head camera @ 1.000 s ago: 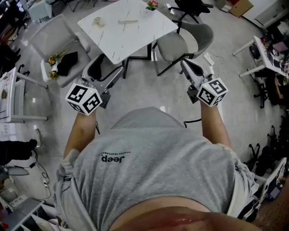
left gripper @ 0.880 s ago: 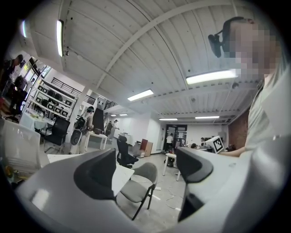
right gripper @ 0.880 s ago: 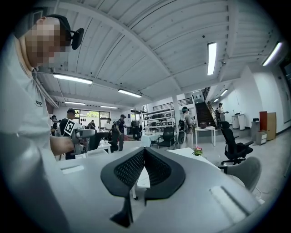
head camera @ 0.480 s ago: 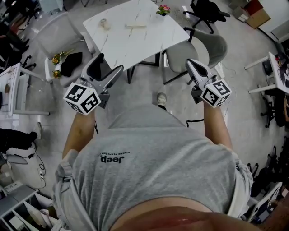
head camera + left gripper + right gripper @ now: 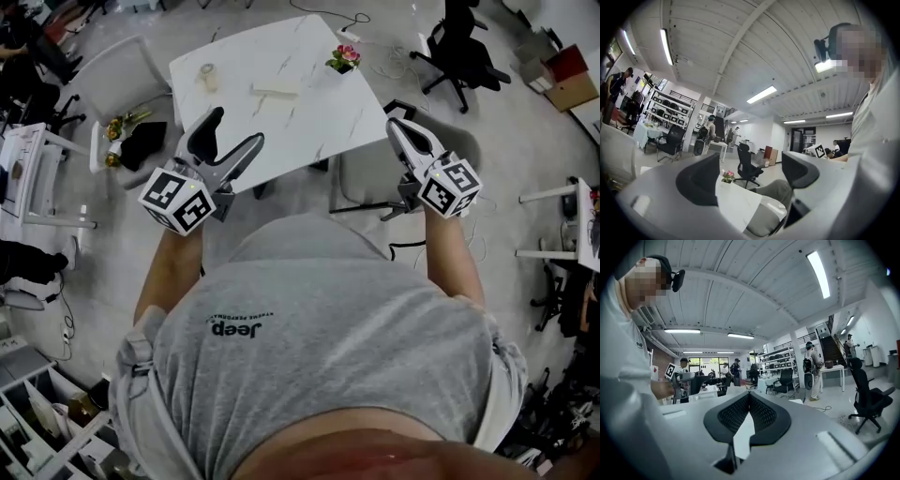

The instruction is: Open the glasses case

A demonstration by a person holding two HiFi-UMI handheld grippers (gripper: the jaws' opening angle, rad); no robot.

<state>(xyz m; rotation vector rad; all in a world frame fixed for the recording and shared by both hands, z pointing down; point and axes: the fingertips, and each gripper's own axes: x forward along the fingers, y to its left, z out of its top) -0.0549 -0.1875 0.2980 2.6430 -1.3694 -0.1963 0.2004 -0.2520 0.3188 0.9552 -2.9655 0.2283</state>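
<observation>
A pale oblong glasses case (image 5: 275, 89) lies on the white marble table (image 5: 309, 122) in the head view, well beyond both grippers. My left gripper (image 5: 232, 139) is held up in the air short of the table's near edge, its jaws open and empty. In the left gripper view the left gripper (image 5: 750, 176) frames the table corner (image 5: 736, 204) and a small flower pot (image 5: 727, 176). My right gripper (image 5: 395, 123) hovers near the table's right corner with its jaws shut. In the right gripper view the right gripper (image 5: 749, 395) has its pads meeting, and nothing is held.
On the table stand a tape roll (image 5: 207, 75) and a flower pot (image 5: 344, 59). A grey chair (image 5: 375, 173) is tucked at the table's near right. Another grey chair (image 5: 117, 75) holds a black cloth (image 5: 145, 136). A black office chair (image 5: 466, 52) stands at the far right.
The person has stepped toward the table, which now lies closer below the grippers. Both grippers stay raised, the left open and the right shut as before.
</observation>
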